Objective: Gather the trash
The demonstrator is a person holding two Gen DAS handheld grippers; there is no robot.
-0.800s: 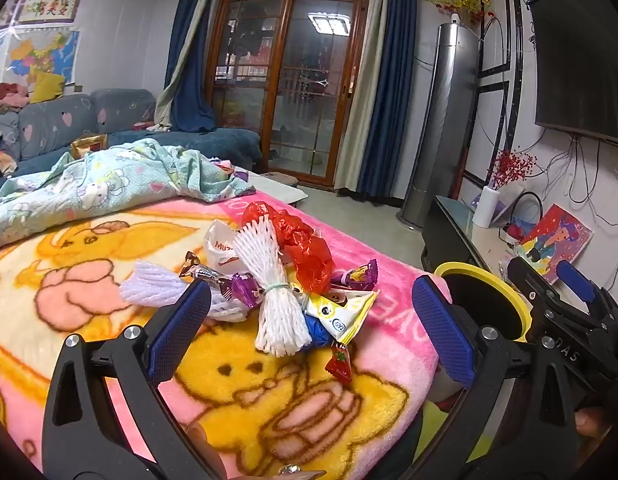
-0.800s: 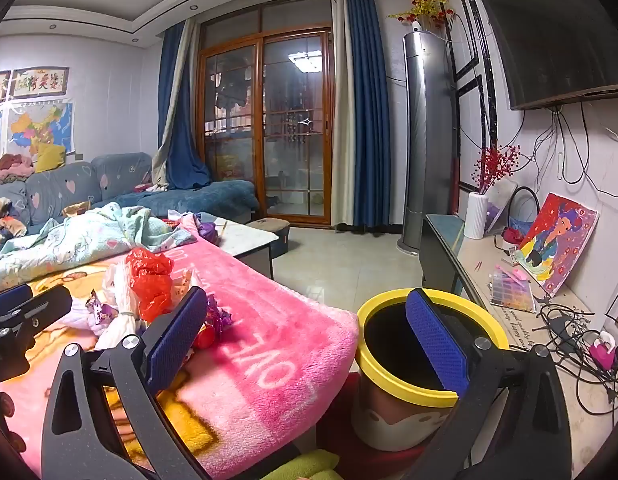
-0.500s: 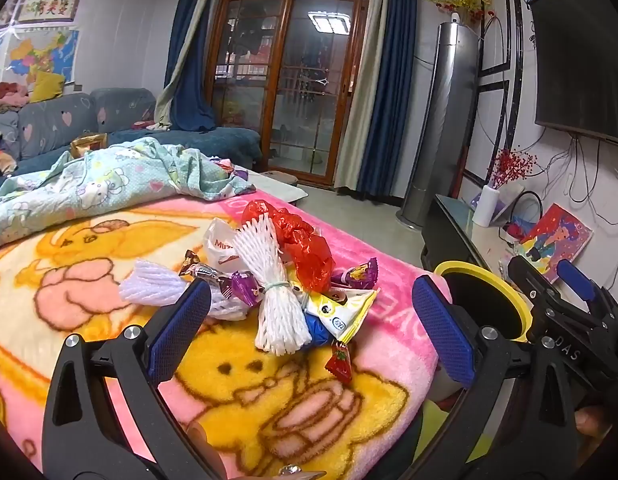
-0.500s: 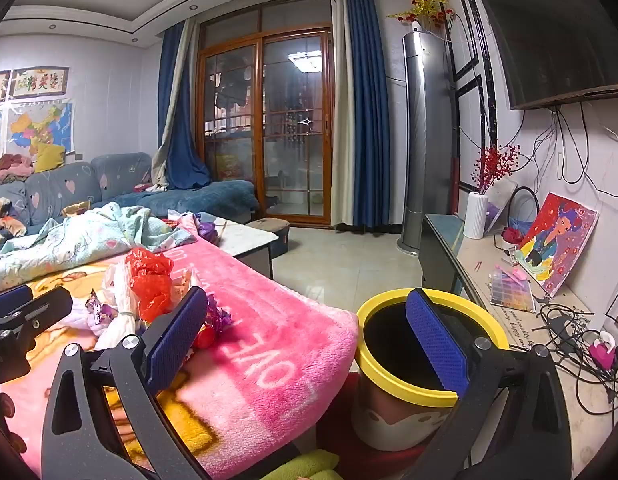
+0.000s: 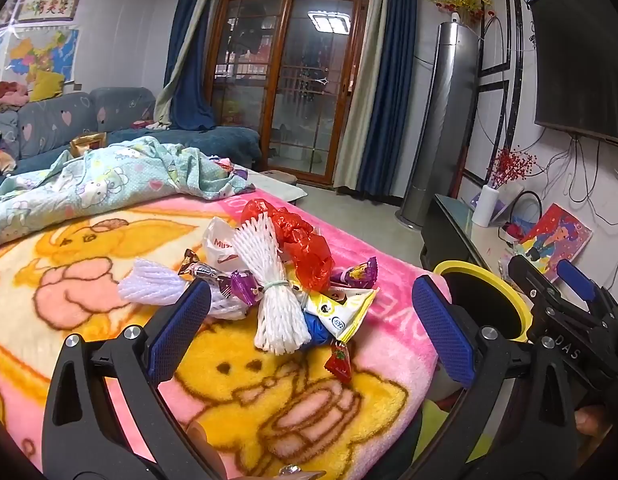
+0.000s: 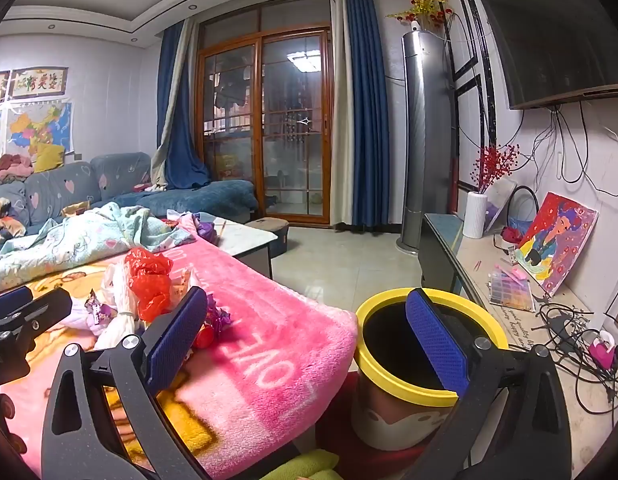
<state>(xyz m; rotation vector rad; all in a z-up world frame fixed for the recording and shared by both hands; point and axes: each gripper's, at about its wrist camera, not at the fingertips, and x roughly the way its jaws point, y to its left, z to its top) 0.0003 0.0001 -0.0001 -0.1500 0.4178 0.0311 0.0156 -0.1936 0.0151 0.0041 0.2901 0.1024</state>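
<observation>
A pile of trash lies on the pink cartoon blanket point(image 5: 269, 392): a white foam net point(image 5: 275, 292), a red plastic bag point(image 5: 305, 244), a yellow-white wrapper point(image 5: 341, 312), purple candy wrappers point(image 5: 357, 272) and a small red wrapper point(image 5: 339, 364). My left gripper point(image 5: 309, 328) is open and empty, just short of the pile. A yellow-rimmed bin point(image 6: 425, 360) stands right of the blanket's edge; it also shows in the left wrist view point(image 5: 489, 300). My right gripper point(image 6: 305, 336) is open and empty, above the gap between blanket and bin. The pile shows in the right wrist view point(image 6: 149, 288).
A crumpled light-blue quilt point(image 5: 101, 188) lies behind the pile. A low TV stand point(image 6: 529, 300) with cables, a painting and a white vase runs along the right wall. A blue sofa point(image 5: 69, 124) stands far left. Tiled floor point(image 6: 349, 264) lies beyond the bin.
</observation>
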